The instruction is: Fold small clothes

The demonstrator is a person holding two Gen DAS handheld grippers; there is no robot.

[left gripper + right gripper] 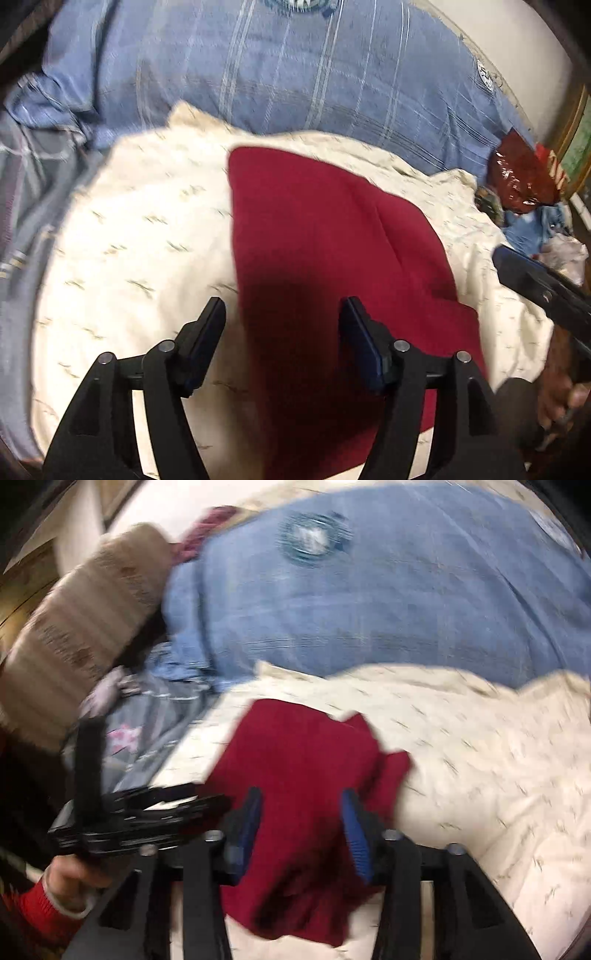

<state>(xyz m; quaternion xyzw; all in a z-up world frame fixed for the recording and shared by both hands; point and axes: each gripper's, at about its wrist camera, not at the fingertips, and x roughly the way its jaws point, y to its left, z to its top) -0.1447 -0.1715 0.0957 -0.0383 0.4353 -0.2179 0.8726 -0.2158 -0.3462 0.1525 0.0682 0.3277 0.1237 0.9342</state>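
A small dark red garment (325,240) lies flat on a cream patterned cloth (140,240). My left gripper (282,314) is open and empty, hovering over the garment's near left edge. The right gripper's dark body (535,284) enters that view from the right. In the right wrist view the red garment (306,753) lies folded with a flap sticking out on its right. My right gripper (301,805) is open above the garment's near part, holding nothing. The left gripper (140,812) shows at the left, held by a hand in a red sleeve.
A blue checked blanket (295,81) covers the bed behind the cream cloth (480,757). A grey cloth (155,723) and a beige rolled cushion (81,627) lie at the left. A shiny dark red packet (521,177) and small clutter sit at the right edge.
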